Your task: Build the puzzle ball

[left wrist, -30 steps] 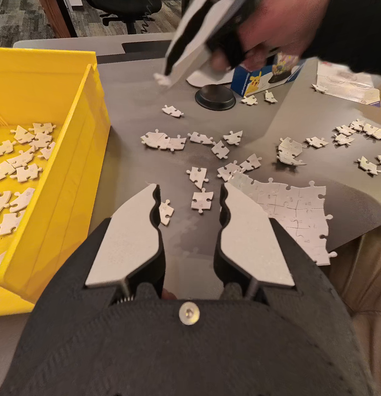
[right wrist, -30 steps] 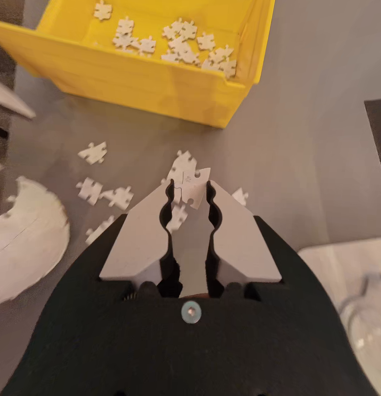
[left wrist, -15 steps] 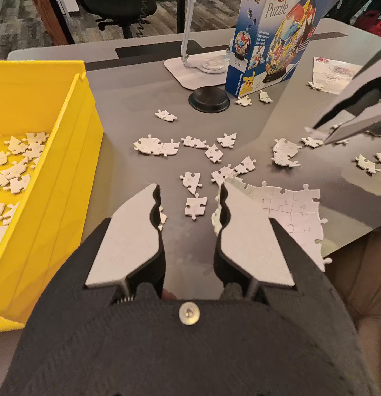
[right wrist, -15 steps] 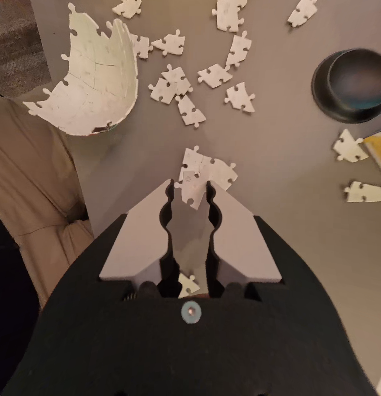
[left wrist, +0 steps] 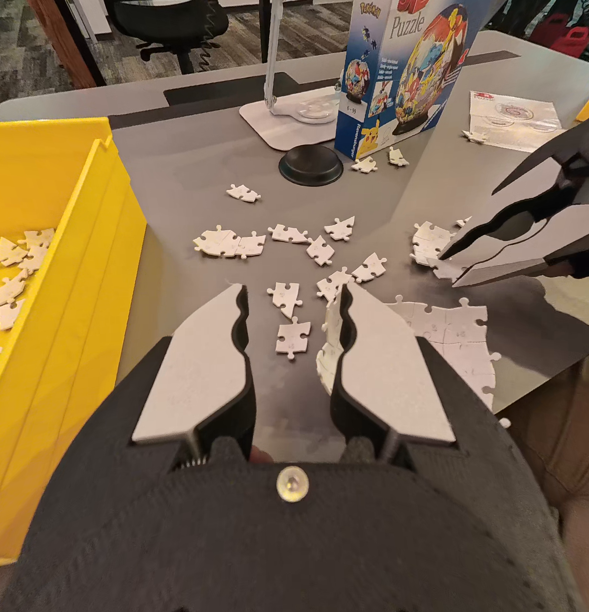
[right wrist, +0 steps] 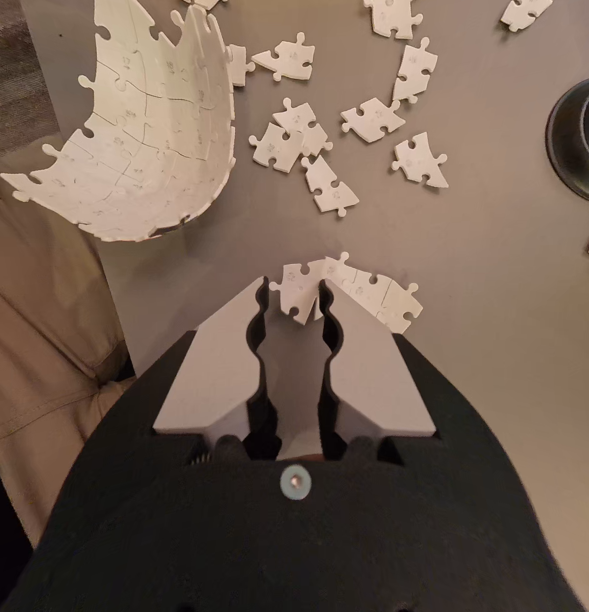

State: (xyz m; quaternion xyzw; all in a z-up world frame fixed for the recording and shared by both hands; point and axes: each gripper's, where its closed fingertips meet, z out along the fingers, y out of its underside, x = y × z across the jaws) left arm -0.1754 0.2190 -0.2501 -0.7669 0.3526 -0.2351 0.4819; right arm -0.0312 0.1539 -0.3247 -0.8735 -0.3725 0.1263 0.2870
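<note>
- Right gripper [right wrist: 293, 288]: jaws parted a little; a single white piece [right wrist: 294, 293] sits at the fingertips, its right edge against the right tip, a gap on its left side, so no pinch shows; whether it lies flat on the table cannot be told
- Just right of that piece, touching it, a joined strip of pieces [right wrist: 374, 294] lies on the grey table [right wrist: 452, 251], partly hidden behind the right finger
- Left gripper [left wrist: 291, 291]: fingers spread wide with nothing between them; the curved puzzle ball shell [left wrist: 452, 334] lies under and right of its right finger, its rim showing at that finger's inner edge
- Two loose pieces [left wrist: 291, 319] lie just ahead of the left gripper's gap
- Farther off: scattered pieces, a black stand [left wrist: 310, 164], the puzzle box [left wrist: 405, 76]; a yellow bin [left wrist: 71, 298] holding more pieces stands at the left
</note>
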